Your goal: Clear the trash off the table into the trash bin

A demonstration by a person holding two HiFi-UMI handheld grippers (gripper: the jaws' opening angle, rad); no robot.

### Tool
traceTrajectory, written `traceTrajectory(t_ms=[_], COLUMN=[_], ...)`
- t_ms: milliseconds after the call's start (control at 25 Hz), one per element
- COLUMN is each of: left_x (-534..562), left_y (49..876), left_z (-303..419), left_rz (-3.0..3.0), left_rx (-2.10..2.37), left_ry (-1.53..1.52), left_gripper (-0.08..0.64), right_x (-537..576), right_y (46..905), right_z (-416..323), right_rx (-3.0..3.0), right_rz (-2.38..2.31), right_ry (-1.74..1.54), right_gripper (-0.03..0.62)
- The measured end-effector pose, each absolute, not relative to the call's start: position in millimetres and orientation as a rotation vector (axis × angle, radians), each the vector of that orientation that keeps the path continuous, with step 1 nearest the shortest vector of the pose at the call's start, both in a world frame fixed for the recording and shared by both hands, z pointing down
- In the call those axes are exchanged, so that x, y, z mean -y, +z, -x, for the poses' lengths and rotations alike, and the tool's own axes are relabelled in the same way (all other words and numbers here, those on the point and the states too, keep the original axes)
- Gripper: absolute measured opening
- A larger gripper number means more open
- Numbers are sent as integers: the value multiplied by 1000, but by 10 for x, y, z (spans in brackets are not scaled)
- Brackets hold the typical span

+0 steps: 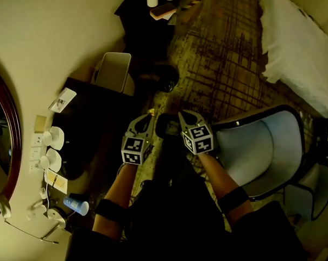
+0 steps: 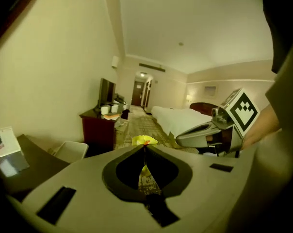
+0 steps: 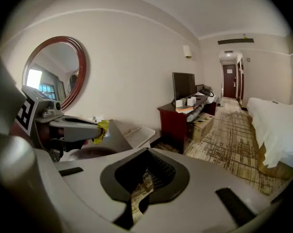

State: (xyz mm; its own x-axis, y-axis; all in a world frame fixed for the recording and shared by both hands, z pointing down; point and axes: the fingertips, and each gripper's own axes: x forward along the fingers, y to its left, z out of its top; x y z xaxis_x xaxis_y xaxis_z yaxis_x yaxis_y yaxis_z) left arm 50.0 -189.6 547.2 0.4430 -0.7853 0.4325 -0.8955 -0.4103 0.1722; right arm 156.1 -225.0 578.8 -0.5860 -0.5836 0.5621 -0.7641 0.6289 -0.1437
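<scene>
Both forearms [image 1: 120, 192] reach forward side by side from the person's body, angled slightly downward, with the marker cubes facing up and the two tips leaning toward each other. The left claw [image 2: 145, 145] is pressed together on a yellow wrapper scrap [image 2: 144, 140], whose crinkled edge pokes out just past the tips. The right claw [image 3: 147, 151] is just beside it, pressed together with nothing between its jaws. Both hang above the patterned carpet [image 1: 229, 64], between the dark surface [image 1: 93, 110] on the left and the pale-seated chair [image 1: 262, 151] on the right. The white trash bin [image 1: 114, 71] stands on the floor at the far end of the surface, ahead of the left claw and apart from it
</scene>
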Motion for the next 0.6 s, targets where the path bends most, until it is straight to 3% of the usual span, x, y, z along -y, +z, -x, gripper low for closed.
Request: traceTrajectory(t_ms=[280,600], left_x=[2080,2166], left_y=[6247,7843], left_z=[-1090,-1383], left_rz=[-2298,-2176], left_rx=[1226,1100], left_ry=[531,655], left_gripper=[8,9], right_x=[2339,2354], right_y=[6207,7759], right_z=[-1911,-2204], right_rx=[2324,2200], right_rz=[-1122,-1162], right_ry=[639,805], right_gripper=[0,0])
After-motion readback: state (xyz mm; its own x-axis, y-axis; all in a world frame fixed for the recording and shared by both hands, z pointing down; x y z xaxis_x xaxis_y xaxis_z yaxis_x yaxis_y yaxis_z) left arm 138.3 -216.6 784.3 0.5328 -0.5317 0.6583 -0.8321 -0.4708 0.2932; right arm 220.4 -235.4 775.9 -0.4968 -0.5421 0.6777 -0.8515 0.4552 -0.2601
